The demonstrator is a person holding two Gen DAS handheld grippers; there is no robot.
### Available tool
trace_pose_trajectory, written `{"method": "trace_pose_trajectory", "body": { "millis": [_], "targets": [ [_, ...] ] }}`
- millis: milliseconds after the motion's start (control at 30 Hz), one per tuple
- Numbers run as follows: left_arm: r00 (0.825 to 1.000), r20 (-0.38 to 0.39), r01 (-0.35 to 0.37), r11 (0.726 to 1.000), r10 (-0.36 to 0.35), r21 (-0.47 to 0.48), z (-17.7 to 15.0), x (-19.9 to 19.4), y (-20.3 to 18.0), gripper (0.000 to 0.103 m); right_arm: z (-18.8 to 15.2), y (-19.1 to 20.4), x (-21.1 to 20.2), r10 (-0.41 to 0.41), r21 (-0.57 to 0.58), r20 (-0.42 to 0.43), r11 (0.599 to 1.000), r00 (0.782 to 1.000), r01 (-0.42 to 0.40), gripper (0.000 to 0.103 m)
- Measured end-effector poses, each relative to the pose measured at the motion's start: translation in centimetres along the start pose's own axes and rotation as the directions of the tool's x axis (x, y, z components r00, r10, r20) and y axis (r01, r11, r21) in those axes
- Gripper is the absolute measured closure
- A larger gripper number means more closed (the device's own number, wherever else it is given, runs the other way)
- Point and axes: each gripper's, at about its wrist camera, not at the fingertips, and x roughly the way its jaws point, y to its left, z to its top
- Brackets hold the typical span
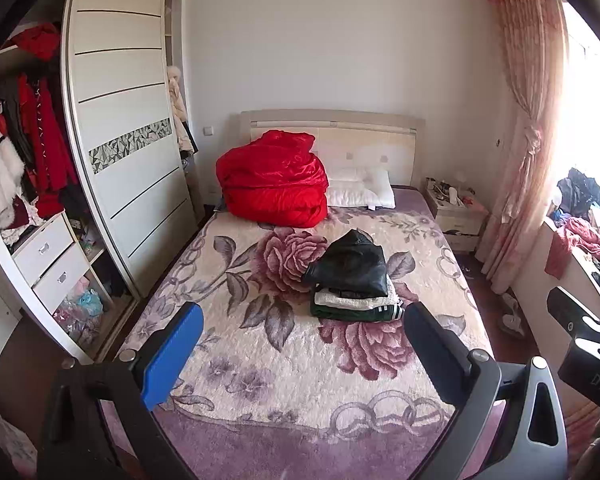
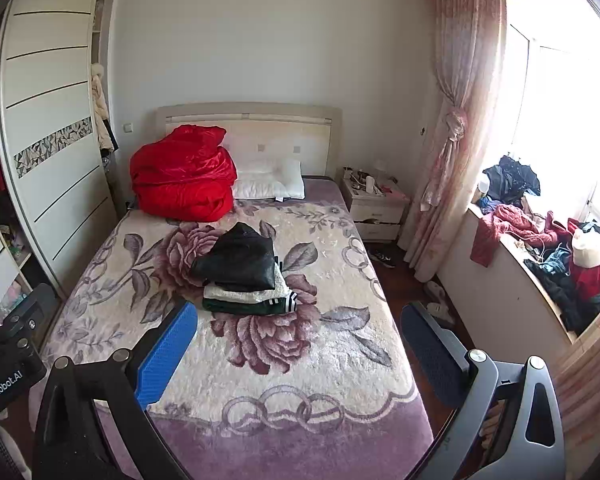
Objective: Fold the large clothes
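A stack of folded clothes (image 1: 354,298) lies in the middle of the bed (image 1: 284,364), with a black leather jacket (image 1: 350,266) on top, then a cream garment and a dark green striped one. The stack also shows in the right wrist view (image 2: 248,292), jacket (image 2: 236,260) on top. My left gripper (image 1: 304,356) is open and empty, held well back above the bed's foot end. My right gripper (image 2: 300,354) is open and empty too, above the bed's foot (image 2: 300,420). The right gripper's body shows at the right edge of the left wrist view (image 1: 584,340).
A red quilt bundle (image 1: 272,180) and a white pillow (image 1: 362,190) lie at the headboard. An open wardrobe (image 1: 112,128) with hanging clothes stands left. A nightstand (image 2: 376,204), pink curtain (image 2: 456,120) and a window ledge piled with clothes (image 2: 548,248) are right. Slippers (image 2: 436,300) lie on the floor.
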Motion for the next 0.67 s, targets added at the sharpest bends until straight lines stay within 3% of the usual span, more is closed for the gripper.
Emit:
{"method": "trace_pose_trajectory", "body": {
  "millis": [667],
  "targets": [
    [1.000,0.010,0.000,1.000,0.000,-0.012,-0.47,-0.77,-0.15,0.001,-1.10,0.23,-0.73,0.005,0.007,-0.002,1.000,1.000,-0.005,0.000]
  ]
}}
